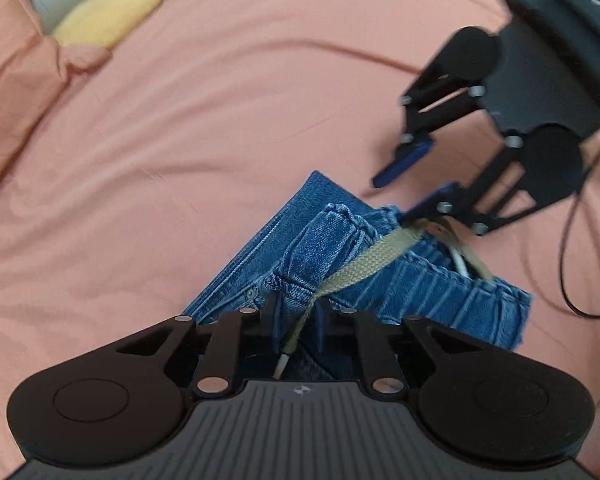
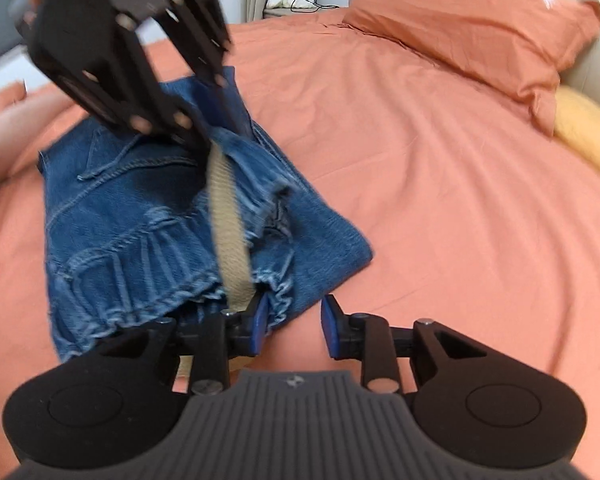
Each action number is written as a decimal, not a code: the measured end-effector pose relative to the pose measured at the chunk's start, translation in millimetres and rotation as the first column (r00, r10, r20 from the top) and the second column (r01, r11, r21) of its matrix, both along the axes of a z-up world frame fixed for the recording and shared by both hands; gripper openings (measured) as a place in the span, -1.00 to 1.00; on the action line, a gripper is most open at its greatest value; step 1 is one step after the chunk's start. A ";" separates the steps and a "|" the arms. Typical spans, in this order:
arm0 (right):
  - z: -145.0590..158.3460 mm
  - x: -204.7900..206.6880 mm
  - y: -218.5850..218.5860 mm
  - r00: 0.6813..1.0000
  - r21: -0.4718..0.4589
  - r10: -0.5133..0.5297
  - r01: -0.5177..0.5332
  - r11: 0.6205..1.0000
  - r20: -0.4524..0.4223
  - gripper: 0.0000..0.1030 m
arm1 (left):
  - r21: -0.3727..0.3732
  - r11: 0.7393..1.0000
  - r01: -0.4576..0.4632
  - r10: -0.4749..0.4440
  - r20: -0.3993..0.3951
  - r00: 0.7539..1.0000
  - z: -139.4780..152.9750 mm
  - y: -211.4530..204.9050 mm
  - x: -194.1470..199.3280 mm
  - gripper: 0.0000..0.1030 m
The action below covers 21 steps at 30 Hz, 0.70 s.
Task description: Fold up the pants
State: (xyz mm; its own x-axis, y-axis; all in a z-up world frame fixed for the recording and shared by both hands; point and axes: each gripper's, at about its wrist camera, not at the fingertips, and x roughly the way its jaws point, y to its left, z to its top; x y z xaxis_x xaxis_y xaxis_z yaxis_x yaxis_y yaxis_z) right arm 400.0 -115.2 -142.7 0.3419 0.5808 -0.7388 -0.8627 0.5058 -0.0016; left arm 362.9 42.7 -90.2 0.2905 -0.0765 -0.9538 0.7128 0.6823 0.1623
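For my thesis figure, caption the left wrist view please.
Left gripper pinches the tan drawstring of folded jeans; right gripper open.

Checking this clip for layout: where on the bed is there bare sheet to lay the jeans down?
Bare orange sheet runs from the jeans to the orange pillow and yellow cushion. It is crowded at the jeans: the left gripper pinches the tan drawstring, and the open right gripper sits at the waistband.

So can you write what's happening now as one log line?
left gripper: shut on drawstring | right gripper: open | jeans: folded on bed
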 end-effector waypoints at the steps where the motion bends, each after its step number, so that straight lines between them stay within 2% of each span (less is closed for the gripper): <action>1: 1.3 -0.1 3.2 1.000 -0.005 0.005 -0.005 1.000 0.005 -0.50 | -0.015 1.000 0.000 0.000 0.011 1.000 4.9 0.2 -3.0 -0.70; 2: 2.1 -1.0 7.5 1.000 -0.009 0.012 -0.012 1.000 0.013 -0.51 | -0.026 1.000 -0.011 0.012 0.024 1.000 12.6 1.4 -5.1 -0.70; 5: 5.9 -7.9 22.0 0.998 -0.006 0.051 -0.051 0.999 0.047 -0.94 | -0.048 0.999 -0.011 0.014 0.060 0.998 27.0 5.7 -11.3 -0.71; 6: 10.0 -9.8 23.8 0.996 -0.007 0.043 -0.043 0.999 0.078 -0.96 | -0.062 0.998 -0.008 0.012 0.069 0.998 31.2 2.8 -15.9 -0.71; 9: 29.3 -3.9 15.6 0.993 0.075 0.001 -0.010 0.997 0.115 -0.99 | -0.099 0.995 0.027 -0.017 0.095 0.995 43.3 4.5 -23.0 -0.72; 12: 29.1 15.0 13.0 0.992 0.090 -0.065 0.055 0.994 0.110 -0.99 | -0.106 0.994 0.041 -0.031 0.088 0.996 49.2 -7.1 -15.3 -0.72; 16: 8.1 36.0 11.5 0.996 0.061 -0.093 0.093 0.994 0.003 -0.96 | -0.046 0.997 0.059 -0.057 0.047 0.997 20.6 -23.2 3.3 -0.72; 19: 4.1 37.0 3.4 0.990 0.072 -0.132 0.135 0.988 -0.042 -0.85 | -0.039 0.998 0.055 -0.055 0.015 0.998 -5.6 -30.1 20.2 -0.72; 21: 6.4 35.2 -3.6 0.984 0.062 -0.170 0.174 0.983 -0.056 -0.58 | -0.030 0.998 0.063 -0.064 -0.010 0.998 -22.1 -34.9 28.9 -0.72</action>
